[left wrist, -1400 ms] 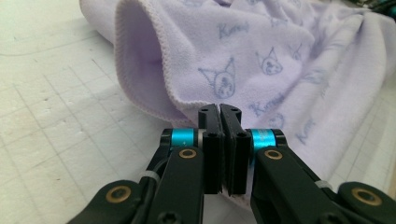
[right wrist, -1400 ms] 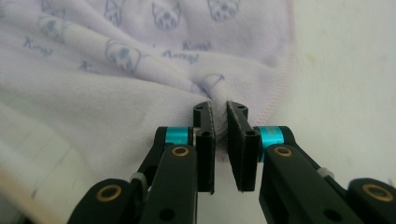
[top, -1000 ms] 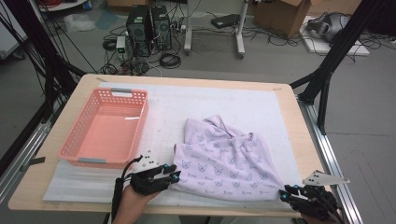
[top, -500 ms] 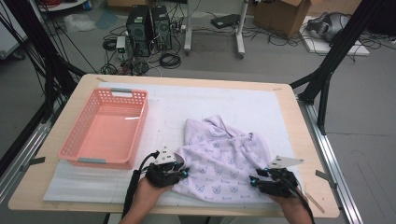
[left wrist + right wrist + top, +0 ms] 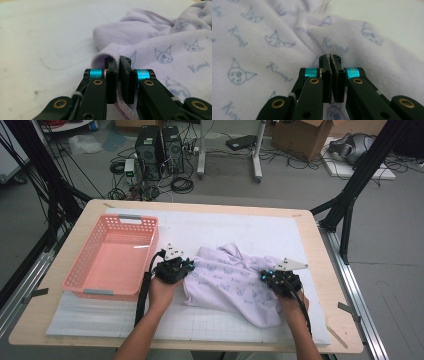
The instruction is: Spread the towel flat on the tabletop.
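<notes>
As each hand-held gripper clamped its hem, left [image 5: 119,65] and right [image 5: 331,62], the towel [image 5: 235,281] looked soft, light, floppy.

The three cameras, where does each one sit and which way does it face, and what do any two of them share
High view: above the person's side of the table, looking forward and down on the pink basket, lilac cloth, both forearms and hands.
Left gripper view: rides the left claw, looking along its black jaws, clamped on the cloth's hemmed edge.
Right gripper view: rides the right claw, looking along its jaws, which pinch a fold of printed cloth.
Shared: all three show the cloth; the high view also shows both claws.
</notes>
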Available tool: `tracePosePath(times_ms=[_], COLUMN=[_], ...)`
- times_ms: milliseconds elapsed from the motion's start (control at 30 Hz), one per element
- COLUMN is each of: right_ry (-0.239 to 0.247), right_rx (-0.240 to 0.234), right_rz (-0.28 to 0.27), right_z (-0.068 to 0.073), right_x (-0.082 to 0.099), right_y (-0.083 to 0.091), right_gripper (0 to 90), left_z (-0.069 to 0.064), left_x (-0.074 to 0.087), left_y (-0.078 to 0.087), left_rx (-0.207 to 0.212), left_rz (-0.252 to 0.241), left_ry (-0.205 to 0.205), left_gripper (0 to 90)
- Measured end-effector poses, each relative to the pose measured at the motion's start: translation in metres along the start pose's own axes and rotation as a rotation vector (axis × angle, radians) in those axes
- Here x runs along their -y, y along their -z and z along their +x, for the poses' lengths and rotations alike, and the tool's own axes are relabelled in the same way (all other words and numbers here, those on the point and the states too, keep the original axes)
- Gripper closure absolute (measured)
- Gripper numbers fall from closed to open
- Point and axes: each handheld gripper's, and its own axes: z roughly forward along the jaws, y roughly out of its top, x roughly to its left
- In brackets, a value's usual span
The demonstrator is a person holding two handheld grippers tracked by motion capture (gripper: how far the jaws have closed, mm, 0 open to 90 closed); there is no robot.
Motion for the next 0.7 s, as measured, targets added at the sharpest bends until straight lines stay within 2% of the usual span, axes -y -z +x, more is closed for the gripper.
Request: tracePosePath(times_ms=[33,67,133,167,200,233,267,300,333,367,400,433,500,533,567,600,633,667,700], right_ry=[0.001,0.009,0.016,0.016,0.007,-0.013,-0.017,-0.017,-0.030,-0.036,-0.046,-0.050,-0.063,-0.069,-0.074,-0.082,-0.092,-0.086,-0.089], right_rx=[0.021,0.063,0.116,0.116,0.166,0.161,0.164,0.164,0.160,0.159,0.154,0.150,0.141,0.135,0.130,0.114,0.105,0.114,0.115], right_rz=[-0.010,-0.031,-0.055,-0.055,-0.070,-0.067,-0.068,-0.068,-0.081,-0.083,-0.093,-0.106,-0.127,-0.130,-0.133,-0.123,-0.115,-0.104,-0.096], right_z=[-0.002,-0.004,-0.007,-0.007,-0.011,-0.012,-0.012,-0.012,-0.010,-0.010,-0.010,-0.010,-0.010,-0.010,-0.010,-0.011,-0.011,-0.012,-0.012], right_x=[-0.003,-0.009,-0.016,-0.016,-0.024,-0.026,-0.029,-0.029,-0.030,-0.029,-0.027,-0.025,-0.019,-0.015,-0.011,-0.005,-0.002,0.005,0.009], right_y=[-0.002,-0.005,-0.008,-0.008,-0.012,-0.013,-0.013,-0.013,-0.009,-0.007,0.000,0.004,0.018,0.027,0.032,0.040,0.045,0.053,0.057], right_gripper=[88.5,88.5,88.5,88.5,88.5,88.2,86.5,86.5,76.9,73.6,72.5,70.4,67.8,66.6,65.4,63.5,62.4,61.7,61.7], left_z=[0.004,0.006,0.014,0.014,0.014,0.014,0.009,0.009,0.006,0.006,0.005,0.004,0.003,-0.001,-0.001,-0.004,-0.004,-0.006,-0.006], left_x=[-0.001,0.000,0.001,0.001,0.002,0.002,0.001,0.001,0.002,0.002,0.001,0.001,0.002,0.006,0.006,0.012,0.012,0.019,0.019], left_y=[-0.003,-0.004,-0.007,-0.007,-0.008,-0.008,-0.006,-0.006,0.000,0.000,0.007,0.013,0.016,0.026,0.026,0.036,0.036,0.045,0.045], left_rx=[-0.041,-0.062,-0.069,-0.069,-0.061,-0.061,-0.037,-0.037,-0.012,-0.012,0.018,0.041,0.050,0.076,0.076,0.103,0.103,0.129,0.129], left_rz=[-0.019,-0.035,-0.060,-0.060,-0.071,-0.071,-0.074,-0.074,-0.099,-0.099,-0.103,-0.107,-0.110,-0.117,-0.117,-0.116,-0.116,-0.120,-0.120], left_ry=[-0.002,0.008,0.045,0.045,0.050,0.050,0.025,0.025,0.018,0.018,0.027,0.032,0.033,0.024,0.024,0.025,0.025,0.024,0.024], left_gripper=[84.4,84.9,84.9,84.7,84.1,83.0,76.6,70.6,64.4,58.8,54.8,53.6,51.8,52.3,52.2,51.8,51.3,51.2,51.2])
